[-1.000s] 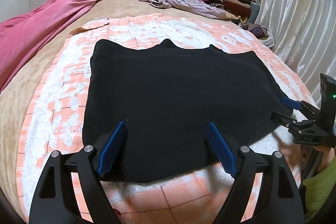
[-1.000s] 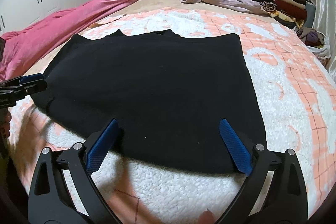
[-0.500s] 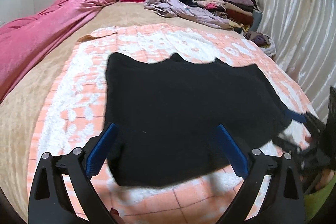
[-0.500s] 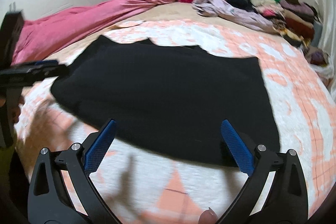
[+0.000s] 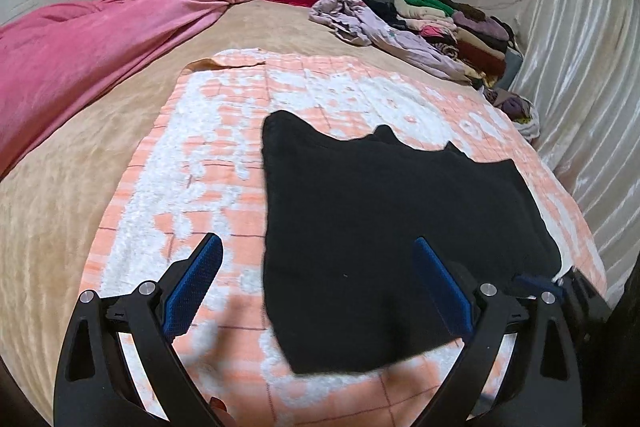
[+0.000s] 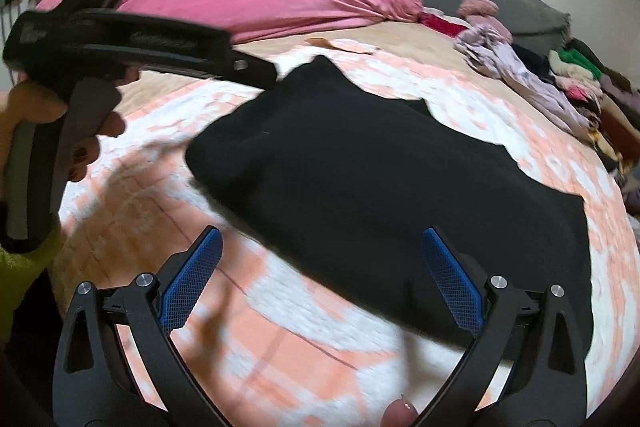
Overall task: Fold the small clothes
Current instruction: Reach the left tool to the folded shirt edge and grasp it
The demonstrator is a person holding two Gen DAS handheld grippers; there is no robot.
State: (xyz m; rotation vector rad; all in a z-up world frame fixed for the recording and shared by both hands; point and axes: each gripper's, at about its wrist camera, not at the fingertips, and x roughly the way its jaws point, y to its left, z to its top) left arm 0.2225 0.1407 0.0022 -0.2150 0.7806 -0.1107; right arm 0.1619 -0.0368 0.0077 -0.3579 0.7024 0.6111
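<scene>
The black garment (image 5: pixel 392 227) is matt, soft knit cloth. Under it the blanket (image 5: pixel 224 131) is fuzzy, peach-and-white checked fleece, on a tan plush bedspread (image 5: pixel 80 155). The pink quilt (image 5: pixel 88 39) has a velvety sheen. The curtain (image 5: pixel 584 75) is glossy satin. Each tool, left tool (image 5: pixel 316 283) and right tool (image 6: pixel 318 281), is matt black plastic with rough blue textured pads (image 6: pixel 450 287) and shiny metal screws (image 6: pixel 498 281).
</scene>
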